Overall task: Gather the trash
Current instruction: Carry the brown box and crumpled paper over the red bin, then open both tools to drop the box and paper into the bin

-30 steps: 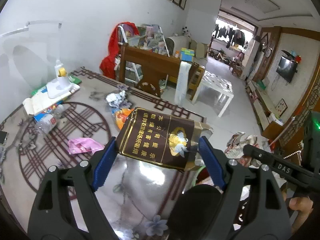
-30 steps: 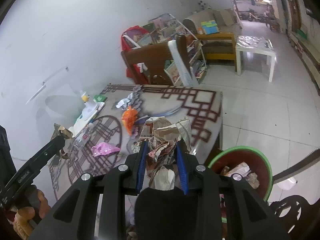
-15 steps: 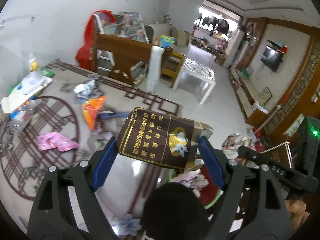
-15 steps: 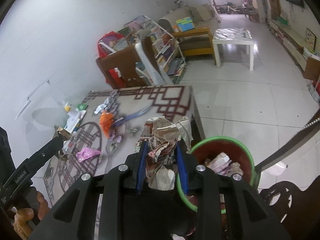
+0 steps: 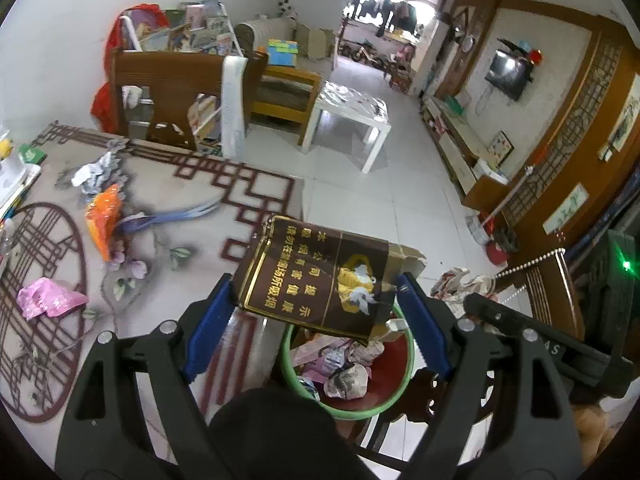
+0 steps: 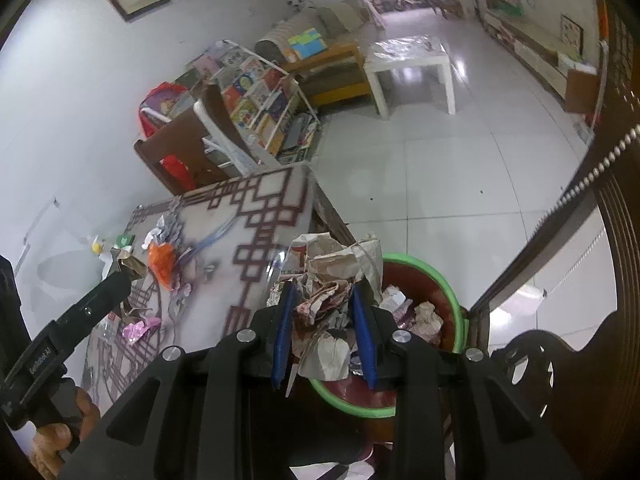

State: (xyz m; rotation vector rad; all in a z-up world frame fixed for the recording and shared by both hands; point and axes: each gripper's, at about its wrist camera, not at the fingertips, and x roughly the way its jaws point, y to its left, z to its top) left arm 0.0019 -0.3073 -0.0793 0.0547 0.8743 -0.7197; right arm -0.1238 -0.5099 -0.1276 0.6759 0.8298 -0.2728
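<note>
The green-rimmed trash bin (image 5: 347, 364) stands on the floor just off the table's (image 5: 168, 280) near right edge, already holding crumpled wrappers. Above it, the left gripper (image 5: 316, 314) clamps a flattened brown cigarette carton (image 5: 316, 276), and the right gripper (image 6: 323, 334) squeezes a wad of crumpled paper (image 6: 332, 276), both seemingly poised for dropping.

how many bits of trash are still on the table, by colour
pink wrapper: 1
orange wrapper: 1
white and grey crumpled paper: 1
total: 3 clearly visible on the table; the cluttered far-left edge is too cut off to count
</note>
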